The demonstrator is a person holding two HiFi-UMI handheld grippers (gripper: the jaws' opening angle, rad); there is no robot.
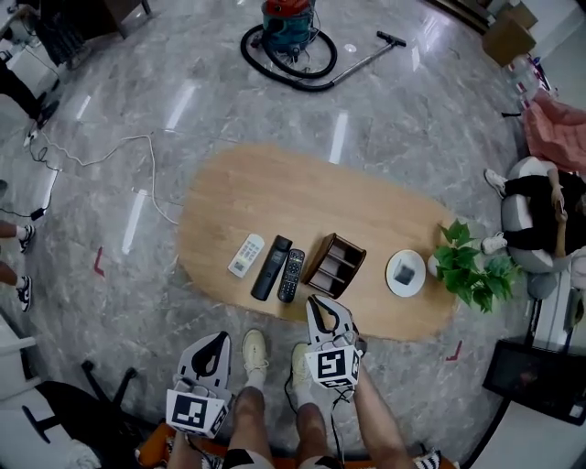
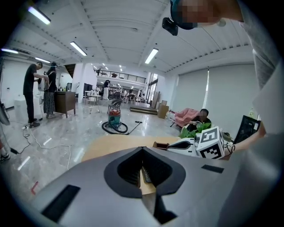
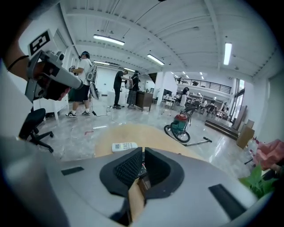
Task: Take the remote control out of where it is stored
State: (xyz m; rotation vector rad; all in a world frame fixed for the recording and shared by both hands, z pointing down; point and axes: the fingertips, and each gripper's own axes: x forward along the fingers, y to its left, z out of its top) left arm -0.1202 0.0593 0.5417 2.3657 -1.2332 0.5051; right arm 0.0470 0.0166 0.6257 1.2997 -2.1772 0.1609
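Three remotes lie side by side on the oval wooden table: a white remote, a long black remote and a dark buttoned remote. Just right of them stands a brown wooden organizer box with empty compartments. My right gripper hovers at the table's near edge, in front of the box; its jaws stand almost together with nothing in them. My left gripper is lower left, off the table over the floor, jaws together and empty. The right gripper view shows the white remote beyond the jaw tips.
A white round dish and a green plant sit at the table's right end. A vacuum cleaner with its hose lies beyond the table. Cables trail on the floor at left. A person sits at the right.
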